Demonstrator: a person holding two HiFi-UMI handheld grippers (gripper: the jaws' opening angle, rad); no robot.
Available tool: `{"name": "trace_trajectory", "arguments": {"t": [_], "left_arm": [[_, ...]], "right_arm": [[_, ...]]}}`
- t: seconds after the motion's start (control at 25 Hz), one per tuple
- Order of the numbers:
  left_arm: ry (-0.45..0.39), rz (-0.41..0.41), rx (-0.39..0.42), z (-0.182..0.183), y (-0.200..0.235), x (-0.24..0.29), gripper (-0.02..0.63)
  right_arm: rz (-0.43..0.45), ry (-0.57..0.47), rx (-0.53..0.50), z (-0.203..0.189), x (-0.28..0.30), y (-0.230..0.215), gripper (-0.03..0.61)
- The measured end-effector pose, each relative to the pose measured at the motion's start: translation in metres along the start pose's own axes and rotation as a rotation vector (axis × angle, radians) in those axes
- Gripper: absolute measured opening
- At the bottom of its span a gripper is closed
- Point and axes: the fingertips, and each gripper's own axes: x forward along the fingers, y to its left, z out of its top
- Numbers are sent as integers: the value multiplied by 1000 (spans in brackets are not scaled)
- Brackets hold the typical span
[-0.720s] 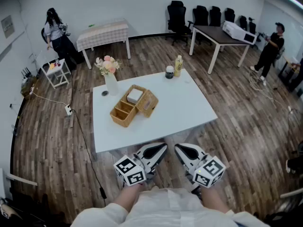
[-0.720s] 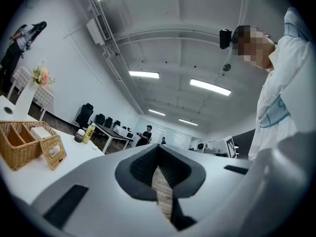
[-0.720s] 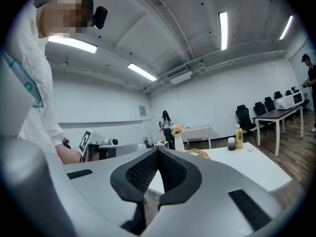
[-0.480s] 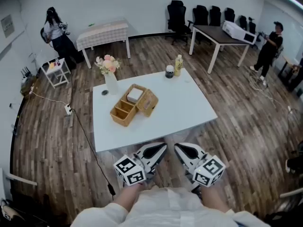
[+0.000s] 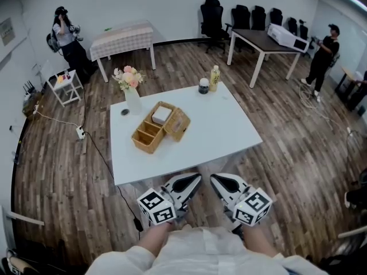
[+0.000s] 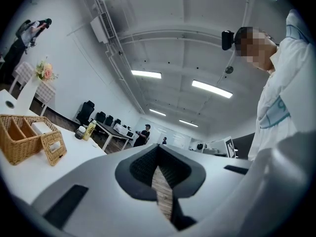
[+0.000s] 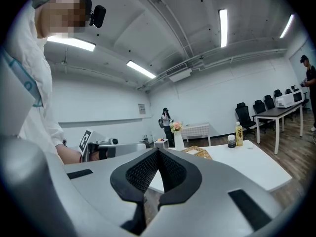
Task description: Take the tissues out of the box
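Note:
A wicker box (image 5: 150, 130) stands on the white table (image 5: 218, 136), left of its middle, with its lid (image 5: 179, 125) hanging open. White tissues (image 5: 162, 114) lie in its far compartment. My left gripper (image 5: 196, 179) and right gripper (image 5: 214, 179) hover side by side over the floor, just short of the table's near edge and well apart from the box. Both are shut with nothing in them. The left gripper view shows the wicker box (image 6: 24, 135) far off to the left of the shut left gripper (image 6: 158, 151). In the right gripper view the right gripper (image 7: 158, 154) is shut too.
A vase of flowers (image 5: 131, 89) and a small dark disc (image 5: 124, 112) stand behind the box. A bottle (image 5: 215, 78) and a jar (image 5: 203, 86) sit at the table's far edge. A cable (image 5: 97, 153) runs across the floor on the left. People stand far off at both sides.
The head view has shifted slightly, and the cable plug on the floor has crept toward the left gripper. Both grippers stay where they were, shut.

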Motion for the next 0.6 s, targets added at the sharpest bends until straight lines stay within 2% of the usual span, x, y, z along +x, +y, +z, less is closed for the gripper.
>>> {"name": "trace_trajectory", "arguments": {"t": [0.36, 0.6], "left_arm": [[6, 22, -10, 3, 16, -3, 2], [0, 36, -14, 8, 29, -8, 2]], "right_arm": [[23, 9, 13, -2, 18, -5, 31], [54, -17, 56, 2, 36, -7, 32]]}}
